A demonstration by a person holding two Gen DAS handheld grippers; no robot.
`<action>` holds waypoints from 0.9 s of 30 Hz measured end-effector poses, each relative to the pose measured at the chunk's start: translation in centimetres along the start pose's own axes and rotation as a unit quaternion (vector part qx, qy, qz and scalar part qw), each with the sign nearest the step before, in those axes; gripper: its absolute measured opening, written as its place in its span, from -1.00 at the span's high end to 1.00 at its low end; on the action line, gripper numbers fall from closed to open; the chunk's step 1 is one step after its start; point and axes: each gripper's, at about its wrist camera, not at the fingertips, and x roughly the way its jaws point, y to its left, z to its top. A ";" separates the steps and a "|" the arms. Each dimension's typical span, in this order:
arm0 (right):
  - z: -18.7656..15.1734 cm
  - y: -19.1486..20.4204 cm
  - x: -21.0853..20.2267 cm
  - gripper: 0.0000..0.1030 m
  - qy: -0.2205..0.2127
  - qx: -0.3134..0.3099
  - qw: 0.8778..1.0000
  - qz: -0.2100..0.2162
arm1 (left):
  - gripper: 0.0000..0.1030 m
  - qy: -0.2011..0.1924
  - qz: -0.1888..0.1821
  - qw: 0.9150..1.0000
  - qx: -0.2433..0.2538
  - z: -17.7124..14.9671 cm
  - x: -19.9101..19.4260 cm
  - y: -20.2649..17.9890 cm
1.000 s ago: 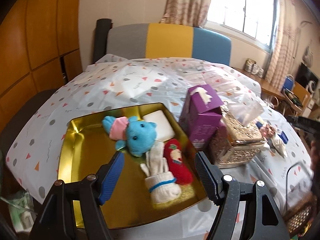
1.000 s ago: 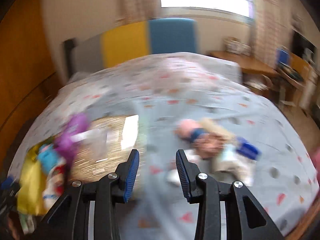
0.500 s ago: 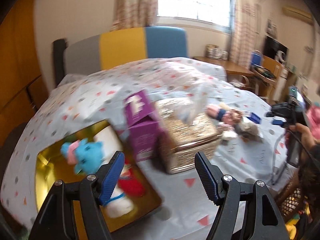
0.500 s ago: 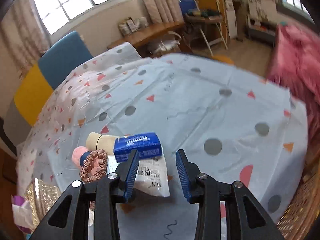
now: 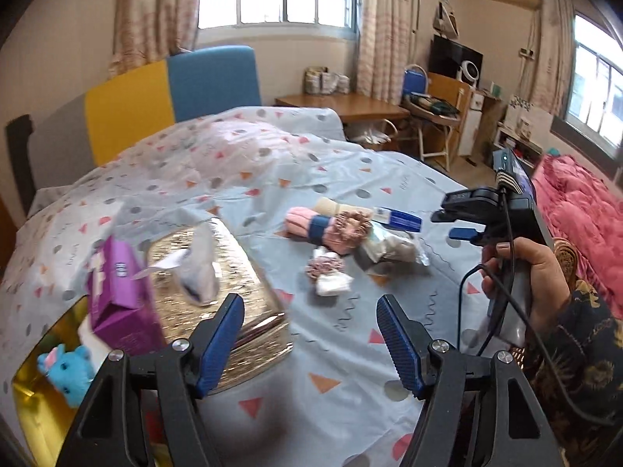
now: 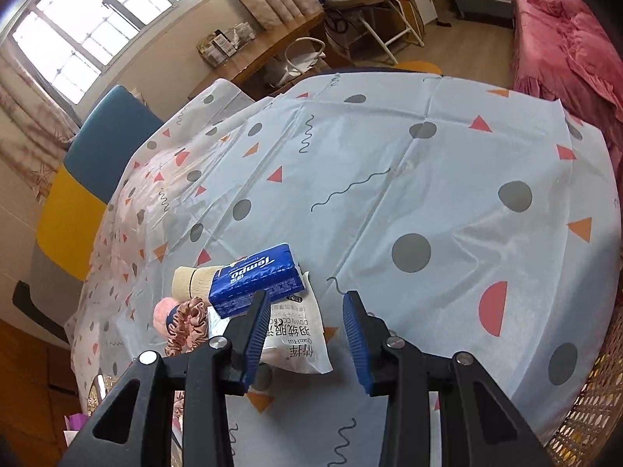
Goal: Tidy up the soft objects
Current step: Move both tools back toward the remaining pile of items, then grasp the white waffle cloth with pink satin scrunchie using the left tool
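In the left wrist view a pile of soft things lies mid-table: pink gloves with a blue band [image 5: 311, 225], a pink scrunchie [image 5: 353, 225], a smaller scrunchie [image 5: 325, 266], a white packet [image 5: 389, 247] and a blue tissue pack [image 5: 399, 218]. My left gripper [image 5: 309, 344] stands open and empty, short of the pile. A hand [image 5: 525, 276] holds my right gripper [image 5: 447, 223] just right of the pile. In the right wrist view my right gripper [image 6: 307, 334] is open and empty over the white packet's [image 6: 296, 334] edge, with the blue tissue pack [image 6: 257, 280] and scrunchie [image 6: 187, 323] to its left.
A gold tissue box [image 5: 218, 272] and a purple tissue box [image 5: 120, 299] stand at the left. Behind them is a gold tray [image 5: 23, 389] holding a blue plush [image 5: 68, 369]. A wicker chair [image 6: 584, 420] sits at the table's right edge, with a pink quilt [image 6: 564, 46] beyond.
The left view has swung right, from the gold tray to the pile of soft things. The right gripper rolled and came down close to the tissue pack and packet. Both jaws kept their width.
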 end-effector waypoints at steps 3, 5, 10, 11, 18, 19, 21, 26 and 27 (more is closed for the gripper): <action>0.0 0.2 0.1 0.25 0.004 -0.002 1.000 0.005 | -0.36 0.020 -0.014 1.000 -0.001 0.5 1.5 -0.8; 0.0 0.2 0.0 0.25 0.004 0.000 1.000 0.012 | -0.30 0.027 -0.017 0.999 0.006 0.8 2.4 -1.3; 0.1 -0.2 -0.2 0.24 0.004 0.016 1.000 0.027 | -0.18 0.055 -0.024 0.998 0.022 2.2 5.8 -2.8; 0.1 -0.3 -0.1 0.24 0.006 0.019 0.999 0.030 | -0.13 0.061 -0.025 0.998 0.023 2.4 6.5 -3.0; 0.2 -0.3 0.2 0.24 0.014 0.021 0.999 0.044 | -0.11 0.118 -0.004 0.993 0.026 3.4 13.1 -4.2; 0.2 -0.2 0.2 0.24 0.014 0.020 0.999 0.046 | -0.11 0.124 0.004 0.992 0.025 3.4 13.9 -4.2; 0.1 -0.3 0.2 0.24 0.015 0.022 0.998 0.050 | -0.11 0.135 0.016 0.990 0.032 3.4 15.4 -4.4; 0.1 -0.4 0.3 0.24 0.020 0.026 0.998 0.056 | -0.11 0.160 0.042 0.985 0.041 3.4 18.6 -4.7; 0.1 -0.3 0.3 0.24 0.020 0.026 0.998 0.058 | -0.11 0.164 0.045 0.985 0.042 3.3 19.2 -4.7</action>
